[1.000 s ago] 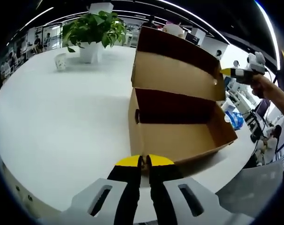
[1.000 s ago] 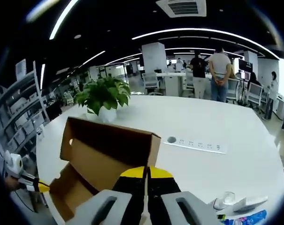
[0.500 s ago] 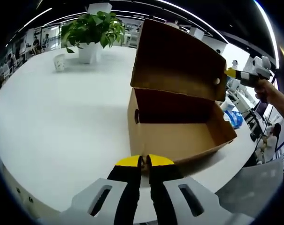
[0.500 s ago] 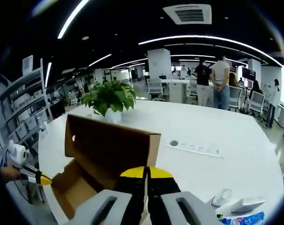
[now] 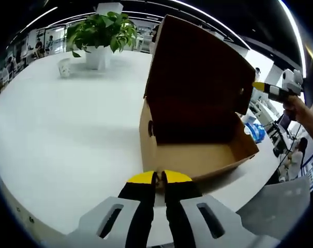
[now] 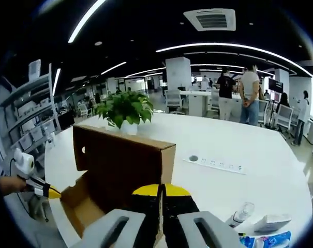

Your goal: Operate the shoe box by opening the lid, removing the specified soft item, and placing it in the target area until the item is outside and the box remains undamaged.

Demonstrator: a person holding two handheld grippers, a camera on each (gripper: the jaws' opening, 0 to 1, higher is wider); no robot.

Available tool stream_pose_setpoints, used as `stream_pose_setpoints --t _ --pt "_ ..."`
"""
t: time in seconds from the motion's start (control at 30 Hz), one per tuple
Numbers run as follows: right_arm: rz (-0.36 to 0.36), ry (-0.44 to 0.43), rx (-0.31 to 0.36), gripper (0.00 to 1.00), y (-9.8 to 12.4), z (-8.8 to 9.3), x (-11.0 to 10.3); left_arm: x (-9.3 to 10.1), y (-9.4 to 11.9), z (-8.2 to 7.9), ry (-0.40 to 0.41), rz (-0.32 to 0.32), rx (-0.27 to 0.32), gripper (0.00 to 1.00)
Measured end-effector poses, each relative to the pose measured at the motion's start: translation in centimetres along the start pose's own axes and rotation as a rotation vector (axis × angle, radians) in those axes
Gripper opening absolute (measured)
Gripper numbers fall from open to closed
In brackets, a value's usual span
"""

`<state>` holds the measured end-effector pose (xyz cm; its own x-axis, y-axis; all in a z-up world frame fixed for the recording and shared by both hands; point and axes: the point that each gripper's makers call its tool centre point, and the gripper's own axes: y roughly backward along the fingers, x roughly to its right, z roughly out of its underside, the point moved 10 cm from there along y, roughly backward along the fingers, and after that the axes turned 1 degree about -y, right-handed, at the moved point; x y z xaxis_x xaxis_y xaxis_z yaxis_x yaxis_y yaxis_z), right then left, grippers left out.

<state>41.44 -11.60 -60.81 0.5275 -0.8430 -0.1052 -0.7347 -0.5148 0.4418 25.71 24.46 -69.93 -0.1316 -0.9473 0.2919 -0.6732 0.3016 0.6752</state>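
A cardboard box (image 5: 197,134) sits on a white round surface (image 5: 68,129), near its edge. Its lid (image 5: 197,67) stands raised over the back wall, tilted forward over the cavity so the dark inner face shows in the left gripper view. What can be seen of the box's inside there looks bare; the far part lies in shadow under the lid, and I cannot tell whether a soft item is there.

The left tool (image 5: 157,178) is clenched, its yellow-tipped jaws pressed together just short of the box's near wall, holding nothing. The right tool (image 6: 160,191) is likewise clenched with nothing between the jaws, close behind the lid (image 6: 122,157), whose plain brown outer face it looks at; the box (image 6: 81,204) opens below and to the left.

In the left gripper view the right tool (image 5: 267,89) shows at the right, held in a hand (image 5: 301,111) beyond the lid's edge. In the right gripper view the left tool (image 6: 45,191) shows at the left edge, near the box's corner.

A potted plant (image 5: 99,33) stands farther along the surface, a small cup (image 5: 64,67) near it. A power strip (image 6: 215,164) lies flat on the surface, well apart from the box. A clear bottle (image 6: 240,213) and blue packet (image 6: 259,240) lie near the right tool's side. People (image 6: 241,93) stand in the office behind.
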Motion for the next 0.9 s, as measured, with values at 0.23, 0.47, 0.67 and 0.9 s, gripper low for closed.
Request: stream_pose_setpoints --t 0.23,0.47,0.67,0.9 --pt "-0.003 -0.003 0.014 0.00 1.0 0.6 -0.5 -0.1 0.0 0.0 0.008 0.016 0.002 0.03" --pt "0.001 0.007 0.026 0.00 1.9 1.5 -1.2 0.0 0.0 0.1 -0.001 0.019 0.013 0.03" --pt "0.011 0.025 0.035 0.00 2.5 2.1 -1.8 0.0 0.1 0.2 -0.006 0.023 0.025 0.04" --pt "0.019 0.044 0.043 0.00 3.4 3.1 -2.5 -0.1 0.1 0.4 -0.002 0.022 0.046 0.04"
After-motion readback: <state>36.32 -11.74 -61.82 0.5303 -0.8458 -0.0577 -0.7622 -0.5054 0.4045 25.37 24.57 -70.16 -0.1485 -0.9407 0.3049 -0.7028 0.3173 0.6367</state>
